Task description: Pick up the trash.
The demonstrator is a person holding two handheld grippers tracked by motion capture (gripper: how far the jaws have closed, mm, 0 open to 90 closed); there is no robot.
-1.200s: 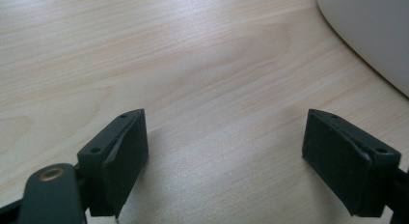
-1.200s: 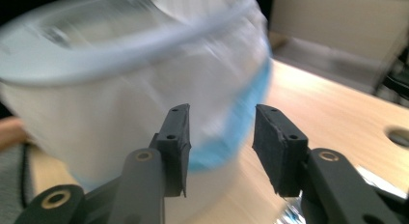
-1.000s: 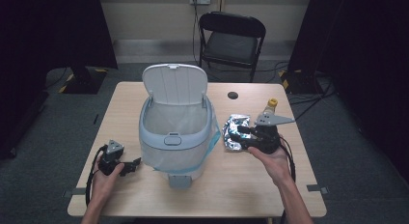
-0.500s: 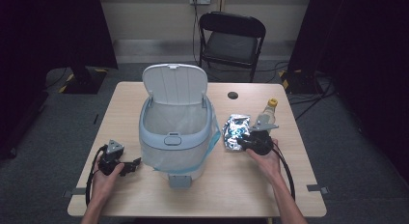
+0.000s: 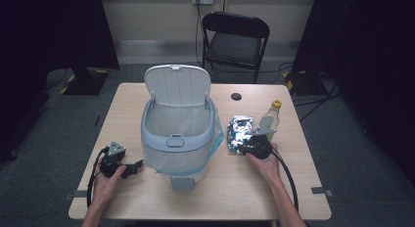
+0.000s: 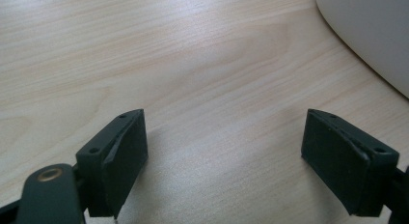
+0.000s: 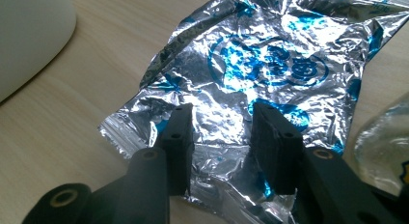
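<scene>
Grasp step: my right gripper (image 7: 219,137) is down on the foil wrapper (image 7: 260,74), jaws just reopening, half-wide, straddling a crease. Next: pinch, lift, bin (image 5: 178,134). Left gripper (image 6: 226,151) wide, empty.

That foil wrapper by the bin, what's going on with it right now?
A person is working the right tongs down onto the crinkled foil wrapper, which lies flat on the table between the open-lidded bin and a bottle. The jaws have just been opening a little and straddle a fold of foil; a firm pinch isn't evident. The left tongs rest open near the bin, holding nothing.
</scene>
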